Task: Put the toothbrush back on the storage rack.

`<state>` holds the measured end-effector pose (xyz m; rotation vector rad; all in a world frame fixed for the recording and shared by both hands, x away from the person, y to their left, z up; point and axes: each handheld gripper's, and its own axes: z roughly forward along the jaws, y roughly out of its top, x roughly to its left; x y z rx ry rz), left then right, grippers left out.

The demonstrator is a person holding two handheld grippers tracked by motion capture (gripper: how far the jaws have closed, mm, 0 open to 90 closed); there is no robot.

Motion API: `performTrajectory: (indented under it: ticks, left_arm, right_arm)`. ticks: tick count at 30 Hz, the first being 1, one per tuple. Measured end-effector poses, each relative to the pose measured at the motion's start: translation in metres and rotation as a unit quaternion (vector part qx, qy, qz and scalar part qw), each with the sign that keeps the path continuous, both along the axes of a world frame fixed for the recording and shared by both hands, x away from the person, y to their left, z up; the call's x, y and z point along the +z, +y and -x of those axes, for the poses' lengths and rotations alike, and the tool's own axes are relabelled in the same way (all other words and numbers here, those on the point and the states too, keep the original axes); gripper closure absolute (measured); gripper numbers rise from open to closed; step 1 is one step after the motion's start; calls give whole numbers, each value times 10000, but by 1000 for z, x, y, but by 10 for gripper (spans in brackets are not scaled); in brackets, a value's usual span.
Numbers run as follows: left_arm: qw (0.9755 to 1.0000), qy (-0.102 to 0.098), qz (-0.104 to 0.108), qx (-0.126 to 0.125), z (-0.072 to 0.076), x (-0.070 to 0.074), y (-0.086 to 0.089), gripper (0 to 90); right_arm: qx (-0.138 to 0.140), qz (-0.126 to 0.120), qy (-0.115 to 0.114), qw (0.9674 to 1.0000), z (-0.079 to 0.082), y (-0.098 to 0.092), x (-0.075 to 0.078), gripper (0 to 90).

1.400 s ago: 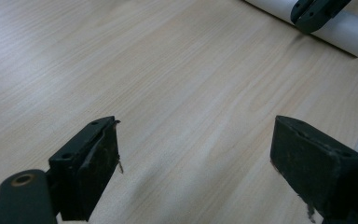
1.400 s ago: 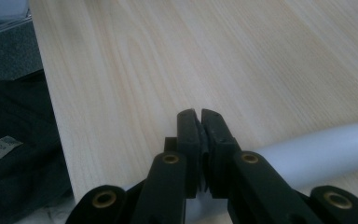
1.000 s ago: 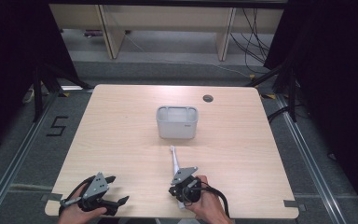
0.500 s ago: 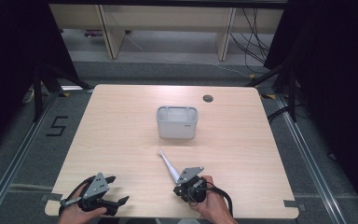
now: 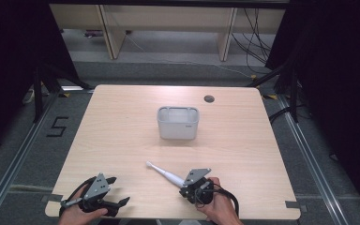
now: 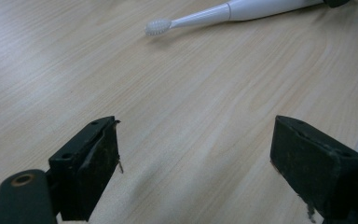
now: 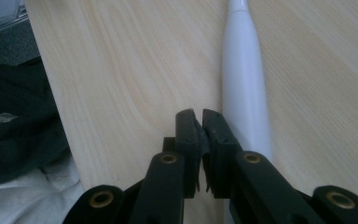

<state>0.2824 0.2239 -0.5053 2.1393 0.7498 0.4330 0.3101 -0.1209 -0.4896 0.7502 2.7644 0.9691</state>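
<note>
On the pale wood bench, the toothbrush lies in front of the white bin. It looks light, hard and slippery, so grab its fat handle. The right hand-held gripper is almost together, holding nothing; the left hand-held gripper is wide apart.

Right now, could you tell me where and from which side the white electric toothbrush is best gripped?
Grip the toothbrush on its thick white handle, not the thin neck or bristle head. It lies flat on the table, so I would come from above, jaws opened across the handle's width. The right hand-held gripper, shut beside it, seems nearest.
</note>
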Motion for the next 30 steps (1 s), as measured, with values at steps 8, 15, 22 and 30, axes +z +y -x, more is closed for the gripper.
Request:
performTrajectory:
  ticks: [8, 15, 22, 30]
  left_arm:
    - [10000, 4, -5, 40, 0, 0, 0, 147]
    - [10000, -11, -4, 82, -1, 0, 1, 147]
    - [10000, 20, 5, 14, -1, 1, 2, 147]
    - [10000, 33, 19, 1, 0, 1, 2, 147]
  right_arm:
    - [172, 311, -436, 9984, -3, 7, 18, 656]
    - [387, 827, -408, 9950, -20, 18, 24, 520]
    - [528, 1149, -147, 9919, -32, 34, 21, 477]
    - [693, 1405, 84, 9876, -46, 47, 21, 482]
